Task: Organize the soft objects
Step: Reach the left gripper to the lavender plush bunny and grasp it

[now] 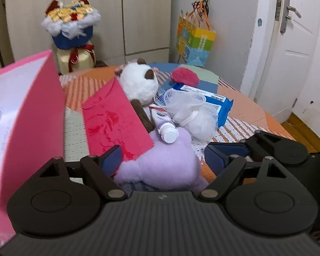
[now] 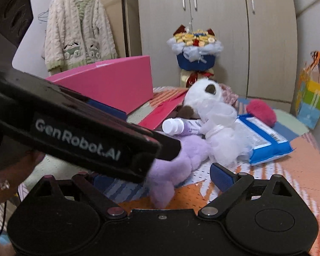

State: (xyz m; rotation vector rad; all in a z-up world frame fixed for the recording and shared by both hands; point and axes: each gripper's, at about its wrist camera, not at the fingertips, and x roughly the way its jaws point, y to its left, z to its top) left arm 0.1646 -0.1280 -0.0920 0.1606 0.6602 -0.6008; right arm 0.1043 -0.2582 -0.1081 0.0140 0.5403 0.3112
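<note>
At the bottom of the left wrist view, the left gripper (image 1: 162, 160) stands with its blue-padded fingers apart on either side of the lilac plush toy (image 1: 166, 162), which lies on the orange and white patterned bed cover (image 1: 245, 111); whether the pads press on it cannot be told. In the right wrist view, the right gripper (image 2: 160, 177) also has its fingers spread wide, the same plush toy's leg low at centre between them with a clear gap to the right pad, and the left gripper's black body crosses the left of the frame. Just beyond the toy, a white-capped tube (image 1: 166, 131) rests against it, with a white mesh bath puff (image 1: 192, 115) to the right and a blue wipes packet (image 1: 211, 104) behind. A red card (image 1: 115, 123) leans centre-left beside an open pink box (image 1: 32, 111). Farther back lie a white and brown plush animal (image 1: 138, 83) and a red fluffy pad (image 1: 184, 76).
</note>
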